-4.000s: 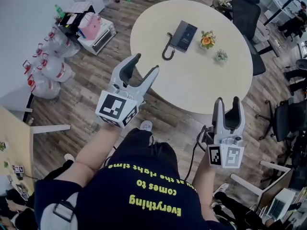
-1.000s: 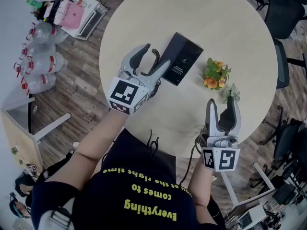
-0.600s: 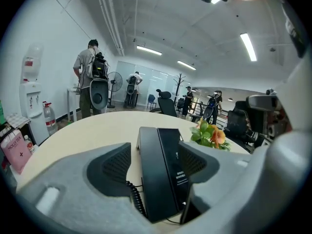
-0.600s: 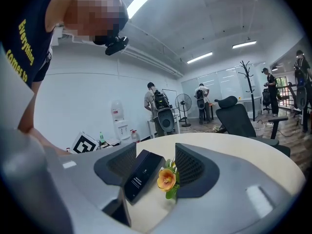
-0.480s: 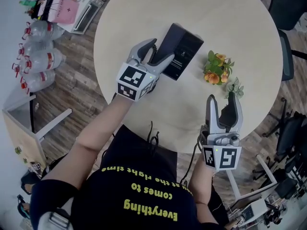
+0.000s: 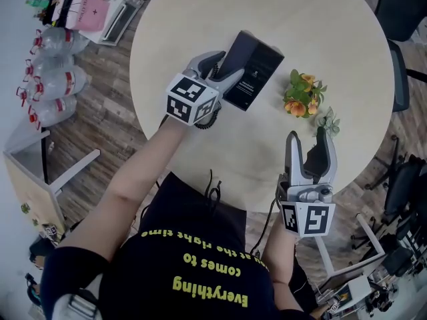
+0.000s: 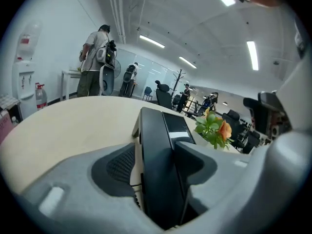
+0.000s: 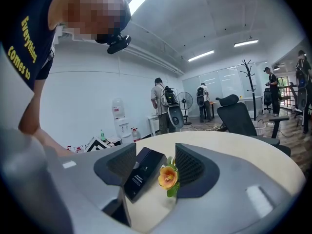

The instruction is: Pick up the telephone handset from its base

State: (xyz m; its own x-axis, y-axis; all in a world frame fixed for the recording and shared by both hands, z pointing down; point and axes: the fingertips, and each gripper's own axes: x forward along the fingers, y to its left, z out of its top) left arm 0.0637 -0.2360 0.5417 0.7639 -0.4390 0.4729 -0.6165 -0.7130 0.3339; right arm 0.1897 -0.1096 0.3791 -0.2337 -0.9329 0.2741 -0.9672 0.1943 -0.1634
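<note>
Work surface: one round, light-coloured table [image 6: 200, 19]. On it stand one black telephone base [image 6: 257, 69], one potted plant with orange flowers [image 6: 298, 99] and one smaller green plant [image 6: 327, 122], the two plants side by side to the right of the base.

Telephone handset [image 7: 156, 165]: one, black, lying along the left edge of the base, not lifted. One coiled cord [image 6: 212, 117] shows just below the left gripper's marker cube.

Left gripper [image 6: 223, 69]: one, lowered over the left side of the base and pointing along the handset. Its two jaws straddle the handset and have just been closing. In the left gripper view the handset fills most of the gap – the right pad [image 7: 195, 155] lies against its side, while a strip of light surface shows between the left pad [image 7: 117, 162] and the handset. The grip is not yet clamped.

Right gripper [image 6: 307, 142]: one, held near the table's near edge, well apart from the telephone and just beside the green plant. Its two jaws stand apart with nothing between the pads – the right gripper view shows only the distant base and the orange flower through the gap.

Floor, left of the table: a cluster of large water bottles [image 6: 57, 82]
</note>
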